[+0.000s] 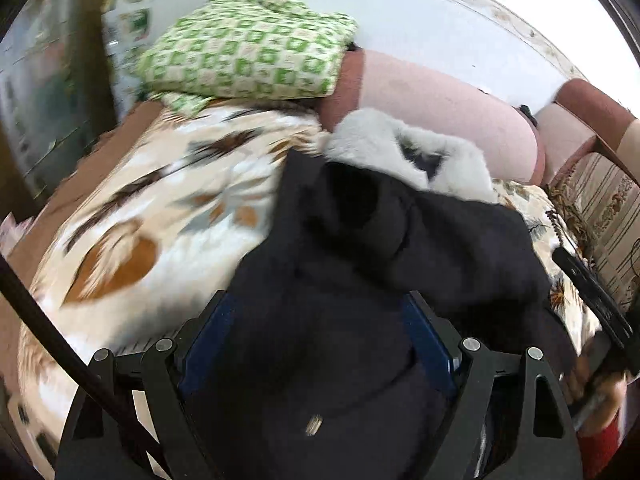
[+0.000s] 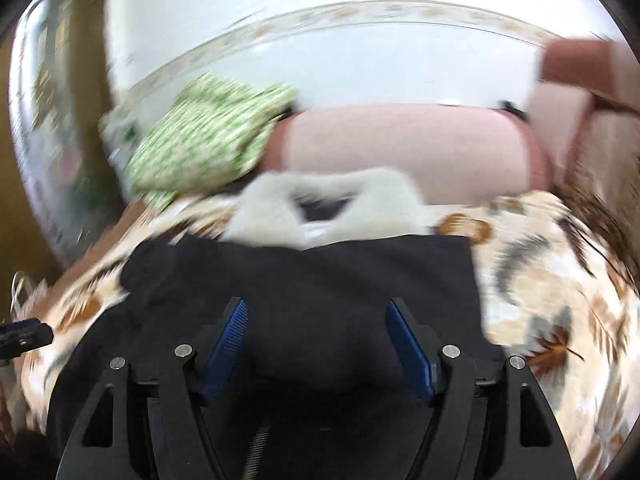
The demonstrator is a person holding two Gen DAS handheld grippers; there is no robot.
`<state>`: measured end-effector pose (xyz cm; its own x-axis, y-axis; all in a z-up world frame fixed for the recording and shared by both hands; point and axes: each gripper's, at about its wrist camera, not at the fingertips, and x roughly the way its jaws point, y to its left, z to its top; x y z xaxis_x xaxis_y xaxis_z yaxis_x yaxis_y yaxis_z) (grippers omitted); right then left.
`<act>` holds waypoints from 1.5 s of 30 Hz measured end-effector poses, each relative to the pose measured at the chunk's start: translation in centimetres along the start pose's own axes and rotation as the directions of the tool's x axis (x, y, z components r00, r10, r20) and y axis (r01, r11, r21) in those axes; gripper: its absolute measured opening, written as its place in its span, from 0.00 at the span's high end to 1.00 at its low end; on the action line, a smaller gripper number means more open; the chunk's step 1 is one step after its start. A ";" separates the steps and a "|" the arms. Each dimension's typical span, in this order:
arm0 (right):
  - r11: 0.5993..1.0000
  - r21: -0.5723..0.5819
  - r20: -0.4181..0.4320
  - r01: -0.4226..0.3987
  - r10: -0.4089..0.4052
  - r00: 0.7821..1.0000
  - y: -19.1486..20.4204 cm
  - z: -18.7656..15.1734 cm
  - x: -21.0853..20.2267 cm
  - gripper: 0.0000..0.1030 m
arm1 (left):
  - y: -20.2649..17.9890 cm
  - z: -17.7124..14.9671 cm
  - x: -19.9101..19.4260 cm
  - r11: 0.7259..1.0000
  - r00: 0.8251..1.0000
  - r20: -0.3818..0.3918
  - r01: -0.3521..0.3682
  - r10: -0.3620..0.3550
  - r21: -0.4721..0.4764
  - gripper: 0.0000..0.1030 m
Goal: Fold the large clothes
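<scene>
A large dark navy coat [image 1: 392, 236] with a white fur collar [image 1: 384, 140] lies on a floral-covered sofa seat [image 1: 168, 200]. In the left wrist view my left gripper [image 1: 320, 300] stands wide apart with a thick bunch of the coat's cloth piled between its blue pads [image 1: 428, 332]; whether it grips the cloth is unclear. In the right wrist view the coat [image 2: 304, 272] lies flatter, fur collar [image 2: 332, 204] at its far edge. My right gripper [image 2: 316, 308] is open, its blue pads [image 2: 228, 340] over the coat's near part, holding nothing.
A green-checked folded cloth [image 1: 248, 48] sits on the pink sofa backrest [image 1: 440, 108] at the back left. The other gripper's black body [image 1: 592, 292] shows at the right edge. A wooden sofa arm [image 1: 592, 108] and a striped cushion [image 1: 608, 208] stand at the right.
</scene>
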<state>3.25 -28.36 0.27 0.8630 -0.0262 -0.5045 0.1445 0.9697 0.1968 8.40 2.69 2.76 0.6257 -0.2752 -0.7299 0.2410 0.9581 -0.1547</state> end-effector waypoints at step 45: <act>0.981 0.149 -0.258 0.125 -0.084 0.962 -6.5 -1.8 8.0 0.25 | -1.5 6.0 15.9 0.989 0.982 -0.123 -0.142 0.146 0.038 0.28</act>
<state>8.34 -34.43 -6.51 0.6934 -0.0435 -0.7193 0.3219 0.9118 0.2551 22.47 -3.61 -4.62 0.5581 -0.1208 -0.8209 0.1781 0.9837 -0.0237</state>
